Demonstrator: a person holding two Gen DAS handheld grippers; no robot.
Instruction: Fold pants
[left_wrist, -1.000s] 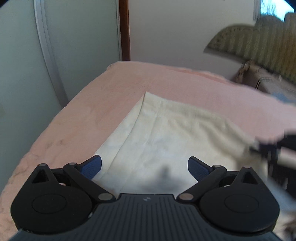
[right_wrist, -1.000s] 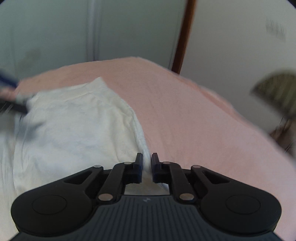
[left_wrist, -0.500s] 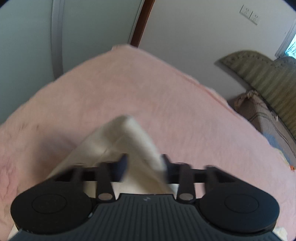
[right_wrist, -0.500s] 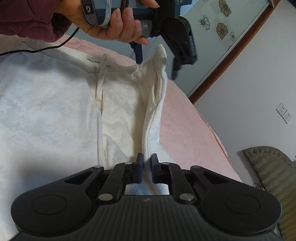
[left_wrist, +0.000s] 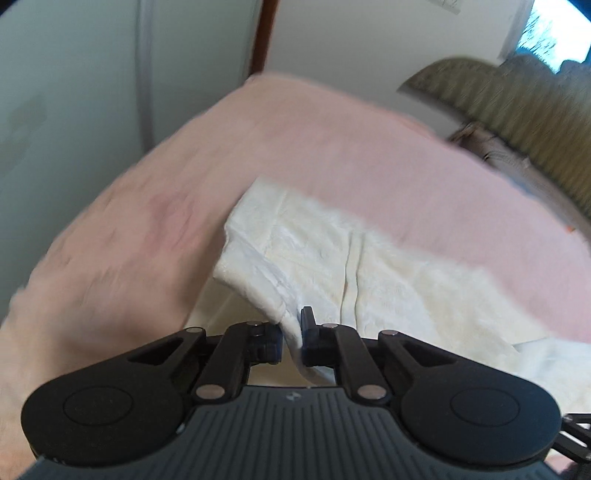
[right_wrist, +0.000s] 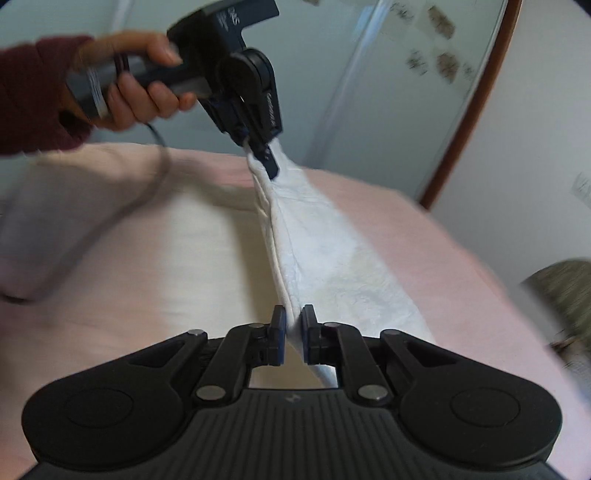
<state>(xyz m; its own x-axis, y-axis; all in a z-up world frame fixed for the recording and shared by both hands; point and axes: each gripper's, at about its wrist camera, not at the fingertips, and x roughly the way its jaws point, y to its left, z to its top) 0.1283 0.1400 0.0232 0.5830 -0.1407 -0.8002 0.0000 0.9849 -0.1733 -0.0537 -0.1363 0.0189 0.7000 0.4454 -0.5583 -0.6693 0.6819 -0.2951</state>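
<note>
Both the left gripper (left_wrist: 291, 332) and right gripper (right_wrist: 293, 334) are clenched on the cream fabric pants (right_wrist: 325, 258). A second ago the left gripper's jaws gaped wide. The pants' edge now hangs lifted over the pink bedspread (left_wrist: 332, 147).

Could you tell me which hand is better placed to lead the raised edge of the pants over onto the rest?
Probably the left. The left gripper holds the far end of the pants lifted high, while the right gripper pinches the near end low over the bed.

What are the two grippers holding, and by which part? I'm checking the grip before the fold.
Both hold the white pants by one edge: the right gripper clamps one end of that raised edge, the left gripper the other end, above the pink bed.
</note>
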